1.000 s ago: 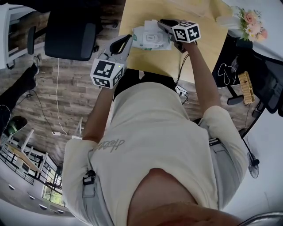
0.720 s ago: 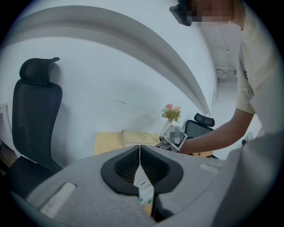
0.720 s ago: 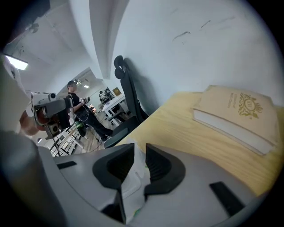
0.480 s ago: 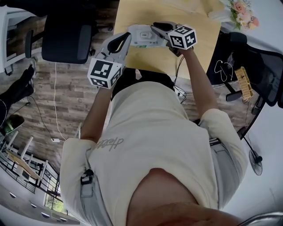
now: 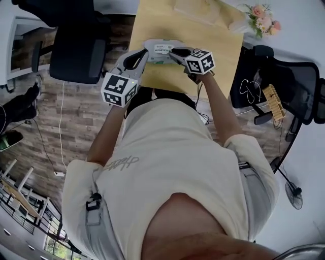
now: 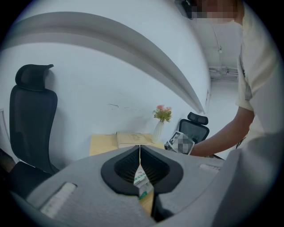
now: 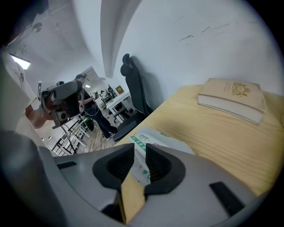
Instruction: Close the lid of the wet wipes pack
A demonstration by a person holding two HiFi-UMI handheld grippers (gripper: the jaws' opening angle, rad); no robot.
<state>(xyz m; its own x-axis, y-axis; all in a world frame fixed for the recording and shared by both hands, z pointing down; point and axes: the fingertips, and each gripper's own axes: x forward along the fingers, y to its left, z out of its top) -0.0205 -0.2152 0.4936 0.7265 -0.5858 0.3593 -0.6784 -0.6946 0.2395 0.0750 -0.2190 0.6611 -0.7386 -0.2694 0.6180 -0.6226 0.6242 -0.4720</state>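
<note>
The wet wipes pack [image 5: 160, 51], white with green print, lies flat near the front left corner of the wooden table [image 5: 218, 48]; its lid looks down. My left gripper [image 5: 142, 53] sits at the pack's left end, jaws closed tip to tip on that end. Through its own jaws [image 6: 140, 148] a strip of the pack [image 6: 143, 181] shows. My right gripper [image 5: 172, 52] hovers over the pack's right part. In the right gripper view its jaws [image 7: 140, 148] stand a narrow gap apart with the pack [image 7: 153, 135] just beyond them.
A tan book [image 5: 203, 11] lies at the table's far side, with a vase of flowers [image 5: 261, 20] at its right corner. A black office chair [image 5: 76, 48] stands left of the table, another chair [image 5: 284, 86] to the right. Wood floor runs below.
The right gripper has moved left, from the pack's right end to over its top. A white flap that stood up on the pack now lies flat. The left gripper stays at the left end.
</note>
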